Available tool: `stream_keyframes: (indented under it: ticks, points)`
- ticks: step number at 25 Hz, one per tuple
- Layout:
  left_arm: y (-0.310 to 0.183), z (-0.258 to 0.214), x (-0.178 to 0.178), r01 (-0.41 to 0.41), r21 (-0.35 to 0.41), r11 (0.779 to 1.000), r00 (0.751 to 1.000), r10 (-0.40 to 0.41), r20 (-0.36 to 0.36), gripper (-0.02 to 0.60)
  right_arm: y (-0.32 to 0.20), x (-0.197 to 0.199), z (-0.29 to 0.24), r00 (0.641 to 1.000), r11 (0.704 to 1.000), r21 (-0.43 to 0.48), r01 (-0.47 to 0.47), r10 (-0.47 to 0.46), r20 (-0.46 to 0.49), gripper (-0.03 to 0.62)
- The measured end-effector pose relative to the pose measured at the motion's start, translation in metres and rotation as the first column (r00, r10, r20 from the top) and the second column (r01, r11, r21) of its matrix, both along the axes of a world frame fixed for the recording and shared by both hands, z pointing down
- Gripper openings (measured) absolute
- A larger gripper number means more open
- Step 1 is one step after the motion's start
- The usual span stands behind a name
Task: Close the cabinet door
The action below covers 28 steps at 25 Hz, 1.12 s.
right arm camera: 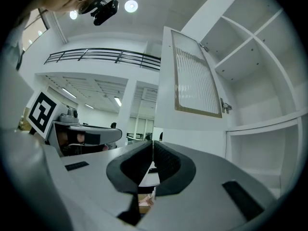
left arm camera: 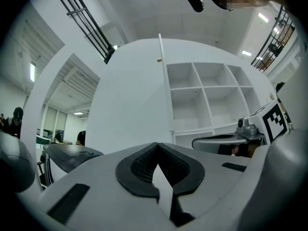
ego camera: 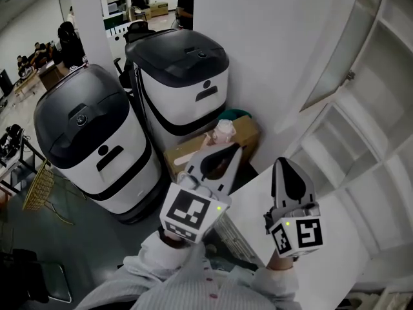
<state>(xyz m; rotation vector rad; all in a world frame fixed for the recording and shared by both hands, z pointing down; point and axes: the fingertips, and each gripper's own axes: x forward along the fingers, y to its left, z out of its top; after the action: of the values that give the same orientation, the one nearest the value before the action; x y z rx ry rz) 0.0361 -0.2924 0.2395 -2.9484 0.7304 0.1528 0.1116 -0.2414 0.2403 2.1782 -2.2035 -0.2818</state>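
1. The cabinet door is standing wide open, swung out from the white shelves.
2. The left gripper is up near the door, jaws pinched together, nothing in them.
3. The right gripper is alongside it, jaws closed too, empty.

Open-plan lab or office hall. Indicators:
- two large white-and-black machines standing side by side, with a cardboard box next to them
- people at desks in the background
- round ceiling lights
- a mezzanine railing
- a white shelved cabinet
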Motion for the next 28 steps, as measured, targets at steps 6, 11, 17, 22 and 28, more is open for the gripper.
stream_keyframes:
  ticks: [6,11,17,22,28]
  points:
    - [-0.020,0.000,0.011,-0.052,-0.008,0.999,0.999,0.052,0.006,0.011,-0.018,0.009,-0.001,0.997,0.997,-0.003,-0.074,0.074,-0.035,0.016]
    - [-0.032,0.003,0.014,-0.084,-0.020,0.996,0.996,0.084,0.012,0.011,-0.030,0.011,0.000,0.986,0.989,-0.008,-0.146,0.144,-0.089,0.017]
    - [-0.047,0.010,0.007,-0.105,-0.025,0.994,0.994,0.105,0.021,0.011,-0.044,0.007,-0.001,0.959,0.972,0.021,-0.234,0.234,-0.158,0.072]
    - [-0.059,0.016,0.000,-0.123,-0.025,0.992,0.992,0.124,0.025,0.011,-0.052,0.009,-0.004,0.924,0.943,0.055,-0.329,0.333,-0.190,0.156]
    - [-0.075,0.020,-0.008,-0.145,-0.020,0.989,0.989,0.145,0.021,0.011,-0.058,0.016,-0.020,0.868,0.890,0.122,-0.440,0.456,-0.198,0.221]
